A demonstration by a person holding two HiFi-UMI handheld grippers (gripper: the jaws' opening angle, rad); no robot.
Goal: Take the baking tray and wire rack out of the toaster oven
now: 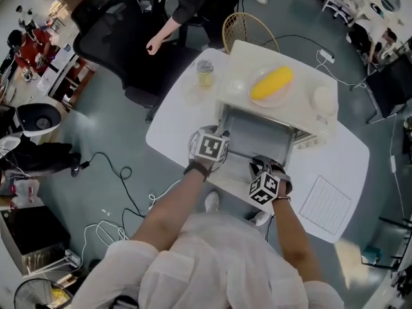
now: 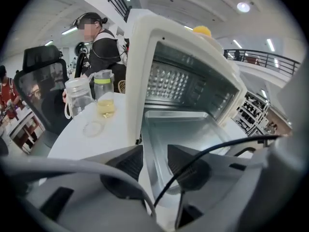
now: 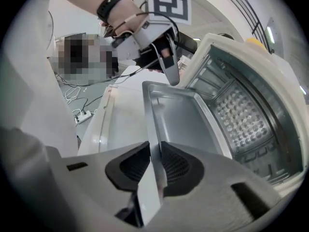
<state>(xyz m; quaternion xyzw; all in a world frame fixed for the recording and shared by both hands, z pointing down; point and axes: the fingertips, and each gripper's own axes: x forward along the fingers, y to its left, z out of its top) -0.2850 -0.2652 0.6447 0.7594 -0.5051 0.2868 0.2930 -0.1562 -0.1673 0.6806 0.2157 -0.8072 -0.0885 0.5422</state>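
Observation:
The white toaster oven stands open on the white table. Its grey baking tray sticks partway out of the mouth. My right gripper is shut on the tray's near rim, pads pressing both sides of the metal lip. My left gripper is open, and the tray's left rim runs between the jaws without touching the pads. In the right gripper view the left gripper hovers over the tray's far corner. The wire rack lies flat on the table to the right.
A yellow corn cob on a plate sits on top of the oven. A jug of yellowish liquid and a clear jar stand left of it. A black office chair and a person are behind the table.

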